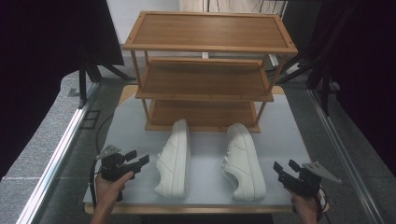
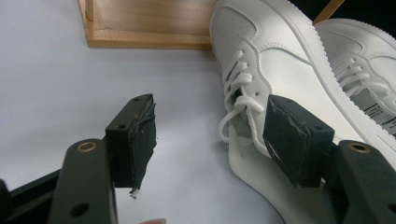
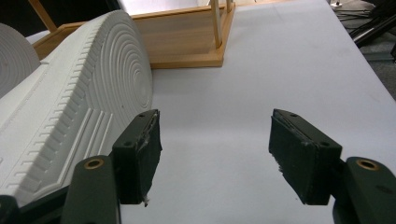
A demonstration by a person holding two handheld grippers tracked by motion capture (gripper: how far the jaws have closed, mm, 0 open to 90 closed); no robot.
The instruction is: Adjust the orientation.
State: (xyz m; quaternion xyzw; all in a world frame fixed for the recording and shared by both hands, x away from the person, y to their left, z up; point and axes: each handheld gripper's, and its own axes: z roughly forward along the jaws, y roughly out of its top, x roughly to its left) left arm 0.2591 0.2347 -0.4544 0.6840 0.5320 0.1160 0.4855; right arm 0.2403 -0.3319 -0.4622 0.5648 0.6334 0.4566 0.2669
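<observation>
1. White leather lace-up sneakers, left one [image 1: 174, 159] and right one [image 1: 243, 161], lie tipped on their sides on the pale grey table [image 1: 205, 144], just before the three-tier wooden shoe rack [image 1: 205, 70].
2. My left claw [image 1: 137, 157] is spread wide, empty, just left of the left sneaker.
3. My right claw [image 1: 286, 167] gapes empty, right of the right sneaker.
</observation>
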